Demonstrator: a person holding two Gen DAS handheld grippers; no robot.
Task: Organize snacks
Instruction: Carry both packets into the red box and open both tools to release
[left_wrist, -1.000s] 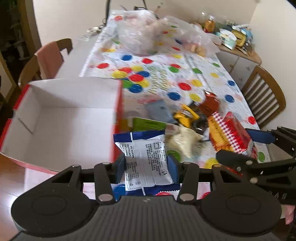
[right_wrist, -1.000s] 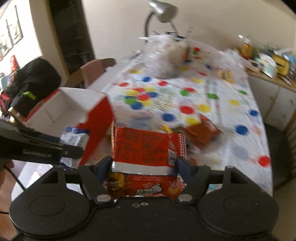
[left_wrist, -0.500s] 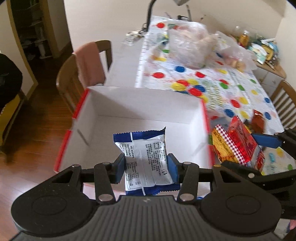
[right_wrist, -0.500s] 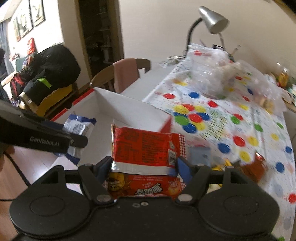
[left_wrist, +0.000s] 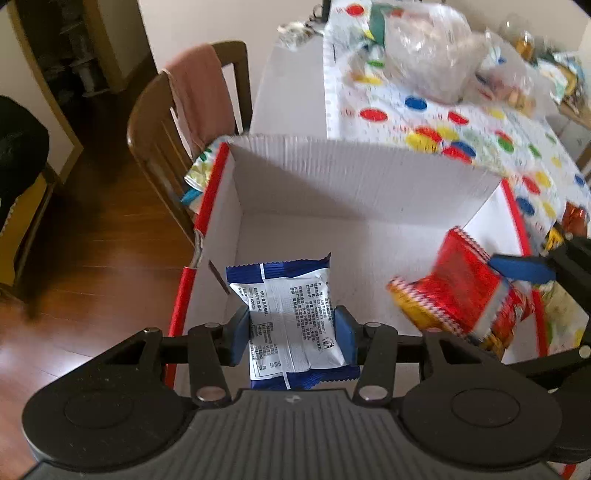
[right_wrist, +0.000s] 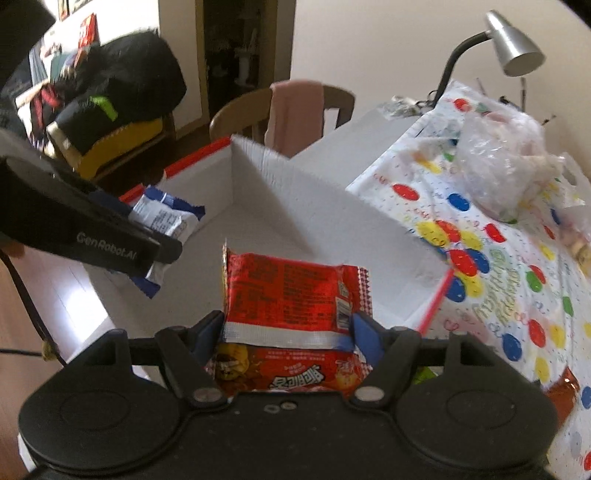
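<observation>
My left gripper (left_wrist: 291, 332) is shut on a blue and white snack packet (left_wrist: 288, 310) and holds it above the open white box with red edges (left_wrist: 351, 184). My right gripper (right_wrist: 288, 328) is shut on a red snack packet (right_wrist: 288, 295) and holds it over the same box (right_wrist: 314, 214). The red packet also shows in the left wrist view (left_wrist: 461, 295), at the box's right side. The blue packet also shows in the right wrist view (right_wrist: 166, 218), at the box's left side. The box's inside looks bare.
The box stands at the near left end of a table with a dotted cloth (left_wrist: 461, 122). A wooden chair with a pink cloth (left_wrist: 192, 103) stands left of the table. Clear plastic bags (right_wrist: 506, 151), a desk lamp (right_wrist: 509, 44) and loose snacks (left_wrist: 576, 218) lie farther on.
Both grippers have moved left with their packets, from above the table's snack pile to above the open box, and have come lower over it.
</observation>
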